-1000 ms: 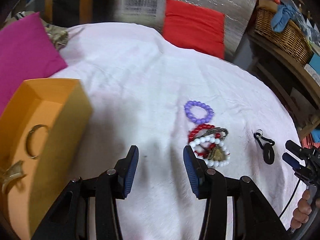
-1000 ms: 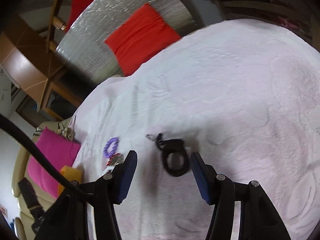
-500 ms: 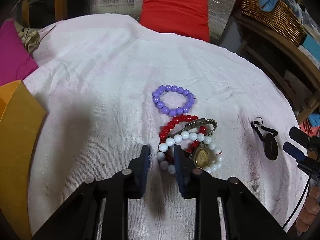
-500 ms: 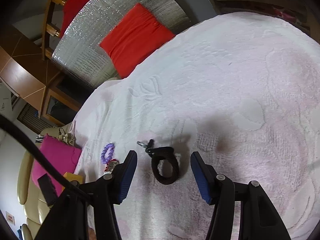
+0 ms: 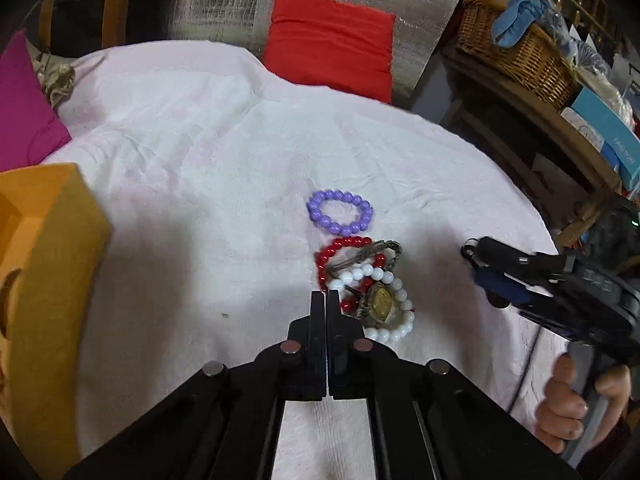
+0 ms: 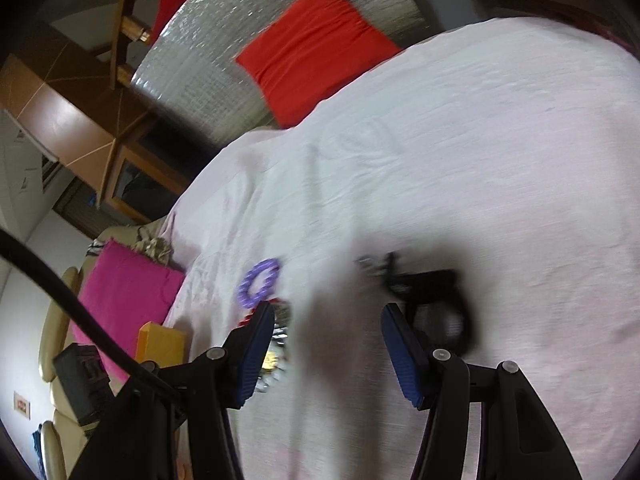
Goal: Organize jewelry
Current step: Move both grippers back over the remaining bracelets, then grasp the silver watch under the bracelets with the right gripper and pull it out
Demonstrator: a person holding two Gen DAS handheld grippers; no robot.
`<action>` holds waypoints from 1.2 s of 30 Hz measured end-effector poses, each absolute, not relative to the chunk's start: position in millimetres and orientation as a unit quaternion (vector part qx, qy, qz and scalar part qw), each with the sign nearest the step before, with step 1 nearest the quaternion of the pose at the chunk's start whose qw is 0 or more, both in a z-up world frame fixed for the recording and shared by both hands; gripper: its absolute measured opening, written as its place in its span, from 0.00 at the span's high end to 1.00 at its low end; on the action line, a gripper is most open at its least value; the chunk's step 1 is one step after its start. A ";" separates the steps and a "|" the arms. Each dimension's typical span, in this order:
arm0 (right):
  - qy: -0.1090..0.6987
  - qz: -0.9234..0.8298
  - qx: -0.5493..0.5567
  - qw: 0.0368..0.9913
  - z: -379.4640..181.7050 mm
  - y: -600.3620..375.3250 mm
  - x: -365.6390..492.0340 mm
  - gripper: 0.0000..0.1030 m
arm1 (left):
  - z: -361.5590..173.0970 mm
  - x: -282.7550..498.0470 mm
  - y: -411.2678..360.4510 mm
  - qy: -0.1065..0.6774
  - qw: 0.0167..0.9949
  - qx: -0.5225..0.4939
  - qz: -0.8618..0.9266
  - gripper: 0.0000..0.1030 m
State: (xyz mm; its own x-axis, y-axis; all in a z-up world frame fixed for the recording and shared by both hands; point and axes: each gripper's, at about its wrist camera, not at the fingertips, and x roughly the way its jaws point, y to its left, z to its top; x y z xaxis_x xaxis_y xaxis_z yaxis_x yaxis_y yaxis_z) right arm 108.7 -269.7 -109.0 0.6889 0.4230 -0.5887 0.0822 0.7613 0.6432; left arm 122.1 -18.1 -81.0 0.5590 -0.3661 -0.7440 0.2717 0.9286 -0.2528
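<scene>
On the white towel: your left gripper [image 5: 325, 298] has its tips down at the near-left edge of the tangled pile.
Left tongs: jaws pressed flat together; whether a bead or strand is pinched between the tips, you cannot tell, since they hide that spot.
Pile: white bead bracelet [image 5: 390, 306], red bead bracelet [image 5: 340, 254] and a gold-faced wristwatch [image 5: 378, 300] lie looped through each other, all touching.
Purple bead bracelet [image 5: 340, 212]: lying alone just beyond the pile, free of the tangle.
Orange box [image 5: 48, 280]: open at your left, well apart from the pile; likely the drop spot.
Right tongs: right gripper [image 6: 328, 340] at a middling gap, nothing between the pads, and the view is blurred.
Black clip strap [image 6: 436, 300]: on the towel just beyond your right finger, outside the jaws.
Lift tip: raise the left slowly and watch for the watch band dragging along; if the whole heap rises, set down and pick a single strand.
Right-hand tip: centre the black loop between the pads before closing.
</scene>
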 end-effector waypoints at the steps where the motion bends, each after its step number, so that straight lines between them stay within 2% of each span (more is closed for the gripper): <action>1: 0.384 0.103 0.330 0.856 -109.9 -264.4 111.5 0.47 | -79.1 119.7 -13.4 0.429 0.885 -0.047 -0.177 1.00; 3: 0.393 0.119 0.325 0.852 -112.9 -250.6 119.2 0.58 | -79.7 119.0 -4.2 0.431 0.884 -0.051 -0.173 1.00; 12: 0.422 0.120 0.312 0.843 -128.3 -208.9 154.5 0.62 | -85.8 120.7 18.7 0.446 0.882 -0.042 -0.148 1.00; 14: 0.424 0.113 0.302 0.846 -131.0 -201.9 159.5 0.70 | -85.8 122.6 21.3 0.447 0.882 -0.042 -0.145 1.00; 16: 0.425 0.100 0.294 0.850 -131.1 -199.3 162.7 0.87 | -85.6 122.8 24.8 0.447 0.882 -0.046 -0.142 1.00; 28: 0.398 0.069 0.300 0.864 -106.5 -255.8 110.6 0.87 | -77.3 118.6 5.2 0.441 0.883 -0.047 -0.156 1.00; 36: 0.404 0.042 0.318 0.857 -98.1 -322.0 57.2 0.87 | -77.2 111.8 -37.8 0.441 0.875 -0.037 -0.194 1.00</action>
State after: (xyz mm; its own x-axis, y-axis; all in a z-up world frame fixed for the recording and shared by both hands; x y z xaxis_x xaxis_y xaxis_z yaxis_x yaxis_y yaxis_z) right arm 57.2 -322.0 -98.1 0.6701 0.3283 -0.6657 0.1853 0.7945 0.5783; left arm 111.8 -37.8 -77.2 0.5357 -0.3728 -0.7576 0.3071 0.9218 -0.2364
